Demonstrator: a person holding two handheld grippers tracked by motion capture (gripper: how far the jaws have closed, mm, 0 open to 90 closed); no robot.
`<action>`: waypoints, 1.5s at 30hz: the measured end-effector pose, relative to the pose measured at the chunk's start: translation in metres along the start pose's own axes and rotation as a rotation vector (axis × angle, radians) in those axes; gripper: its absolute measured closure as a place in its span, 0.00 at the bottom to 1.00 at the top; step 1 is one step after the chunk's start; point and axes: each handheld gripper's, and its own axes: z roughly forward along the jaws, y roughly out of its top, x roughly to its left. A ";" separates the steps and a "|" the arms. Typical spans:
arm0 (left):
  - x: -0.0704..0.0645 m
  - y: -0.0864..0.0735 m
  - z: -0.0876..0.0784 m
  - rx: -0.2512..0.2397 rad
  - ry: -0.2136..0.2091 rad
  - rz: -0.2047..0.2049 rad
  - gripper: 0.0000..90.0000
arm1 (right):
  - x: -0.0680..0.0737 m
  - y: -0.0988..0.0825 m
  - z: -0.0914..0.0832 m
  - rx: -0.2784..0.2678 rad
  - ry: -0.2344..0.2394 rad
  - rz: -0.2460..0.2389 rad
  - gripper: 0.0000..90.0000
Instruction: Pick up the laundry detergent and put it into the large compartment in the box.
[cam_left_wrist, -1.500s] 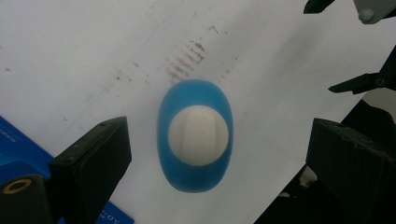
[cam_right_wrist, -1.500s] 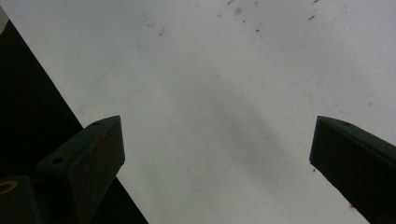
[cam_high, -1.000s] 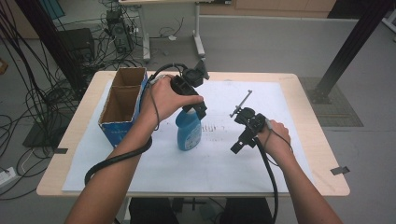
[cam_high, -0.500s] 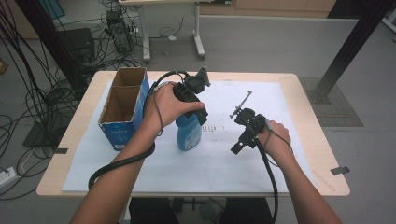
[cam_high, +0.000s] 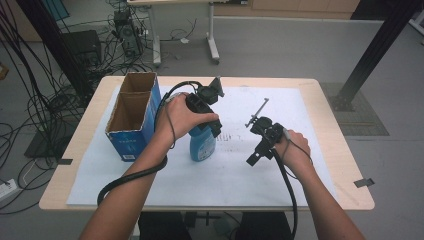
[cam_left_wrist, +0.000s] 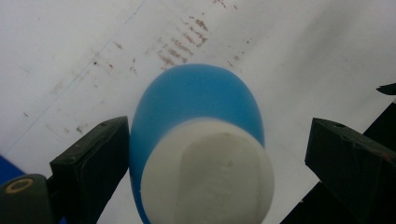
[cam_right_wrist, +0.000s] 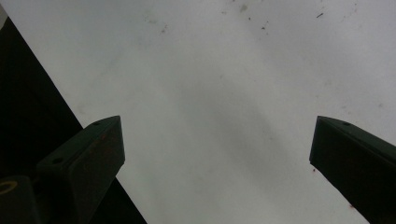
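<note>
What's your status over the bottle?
Left gripper open, jaws straddling upright blue plastic bottle with white cap. Right gripper open over white paper sheet. Nothing blocking.

left gripper (cam_left_wrist: 217, 154): jaws spread wide | right gripper (cam_right_wrist: 217, 158): jaws spread wide

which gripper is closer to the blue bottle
Left. The left gripper is directly over the blue bottle, jaws open either side of its white cap. The right gripper hangs open over bare paper, off to the bottle's right.

Blue bottle (cam_high: 202, 145) with white cap, upright on white sheet, beside cardboard box (cam_high: 131, 117)
</note>
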 end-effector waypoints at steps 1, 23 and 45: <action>0.000 0.000 0.001 -0.002 0.000 -0.001 0.09 | 0.000 0.000 0.000 0.000 0.000 0.000 0.03; 0.005 -0.007 0.007 -0.029 -0.019 -0.011 0.09 | 0.001 0.002 0.001 0.007 -0.008 -0.003 0.03; 0.005 -0.008 0.003 -0.040 -0.017 -0.020 0.09 | 0.001 0.002 -0.001 0.006 -0.016 -0.005 0.03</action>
